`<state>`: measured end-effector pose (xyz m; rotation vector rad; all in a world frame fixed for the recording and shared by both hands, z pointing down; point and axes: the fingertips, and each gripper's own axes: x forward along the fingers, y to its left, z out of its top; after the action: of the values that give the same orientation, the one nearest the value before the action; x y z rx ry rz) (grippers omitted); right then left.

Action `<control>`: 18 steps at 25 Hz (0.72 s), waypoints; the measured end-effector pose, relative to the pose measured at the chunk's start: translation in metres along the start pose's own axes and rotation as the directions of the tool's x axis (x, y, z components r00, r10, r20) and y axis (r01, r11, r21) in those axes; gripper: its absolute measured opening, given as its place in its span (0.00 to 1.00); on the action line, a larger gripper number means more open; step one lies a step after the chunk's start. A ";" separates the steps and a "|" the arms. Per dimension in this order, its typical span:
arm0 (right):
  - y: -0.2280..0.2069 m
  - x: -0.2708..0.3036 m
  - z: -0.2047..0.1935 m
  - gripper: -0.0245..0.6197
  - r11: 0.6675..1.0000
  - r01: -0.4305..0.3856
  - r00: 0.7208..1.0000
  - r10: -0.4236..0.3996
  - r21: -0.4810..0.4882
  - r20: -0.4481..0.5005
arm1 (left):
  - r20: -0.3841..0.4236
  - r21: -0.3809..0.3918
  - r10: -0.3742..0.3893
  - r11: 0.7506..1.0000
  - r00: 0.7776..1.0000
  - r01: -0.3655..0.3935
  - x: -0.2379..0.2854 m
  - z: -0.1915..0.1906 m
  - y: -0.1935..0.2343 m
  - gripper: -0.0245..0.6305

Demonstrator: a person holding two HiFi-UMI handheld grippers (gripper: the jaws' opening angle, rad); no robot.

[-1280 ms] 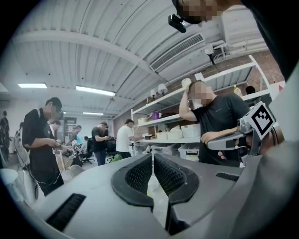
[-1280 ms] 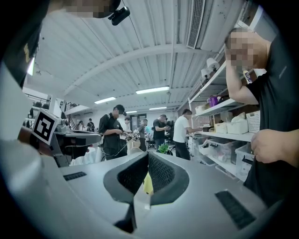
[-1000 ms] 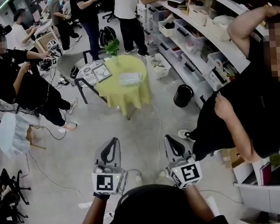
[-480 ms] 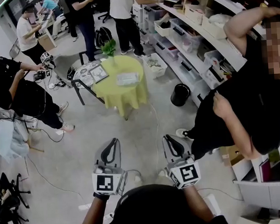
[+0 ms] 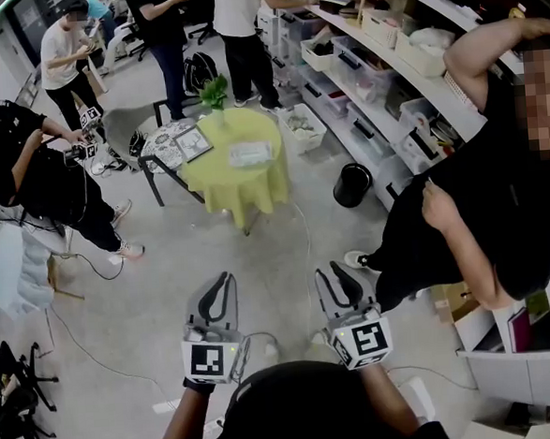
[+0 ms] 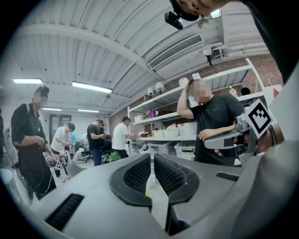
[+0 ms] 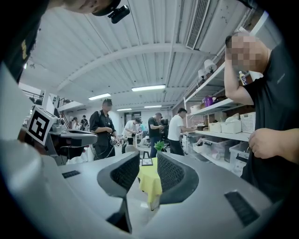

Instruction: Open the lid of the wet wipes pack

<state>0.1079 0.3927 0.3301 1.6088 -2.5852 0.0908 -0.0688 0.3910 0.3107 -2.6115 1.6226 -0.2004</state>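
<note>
1. Status: the wet wipes pack (image 5: 254, 152) (I think; it's a pale flat thing) sits on the yellow table (image 5: 240, 183), upper-middle of the head view. It's well apart from both claws at the bottom of the frame, so the task hasn't started imo.
2. Left gripper (image 5: 221, 281) has its jaws together w/ nothing in them. Right gripper (image 5: 334, 277) is opening at a middling gap, also empty. Through its gap I only see the far-off table.
3. Things that could go wrong:
   - The person (image 5: 482, 218) on the right edge is just beside my right claw, so swinging wide could bump them.
   - There are cables (image 5: 97, 358) on the floor lower left, and a black bin (image 5: 352, 185) near the table. Both are trip or snag risks on approach.
   - If I pull the lid w/o pinning the pack, the whole pack prob lifts.
   - The plant (image 5: 215, 92) and the frames (image 5: 199, 142) sit near the pack and would be easy to knock.
4. Can't make out:
   - The lid itself. The pack is too small to tell the flap or hinge side.
   - The tabletop from either gripper view.
   - My forearms, which my head cuts off at the bottom.
</note>
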 end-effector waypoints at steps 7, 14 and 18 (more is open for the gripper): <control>0.033 0.009 -0.005 0.32 1.000 0.015 0.999 -0.016 -0.022 -0.028 | 0.011 -0.005 -0.019 1.000 1.000 0.019 -0.018 -0.008 0.021 0.07; 0.057 0.010 -0.009 0.39 0.996 0.037 0.997 -0.042 -0.078 -0.063 | 0.020 -0.020 -0.050 0.999 0.999 0.051 -0.020 -0.020 0.037 0.10; 0.052 0.015 -0.011 0.40 0.994 0.053 0.996 -0.060 -0.094 -0.072 | 0.015 -0.026 -0.067 0.997 0.998 0.067 -0.011 -0.026 0.039 0.13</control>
<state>0.0551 0.4036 0.3426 1.6126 -2.4490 0.0268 -0.1114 0.3837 0.3314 -2.6830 1.5448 -0.1652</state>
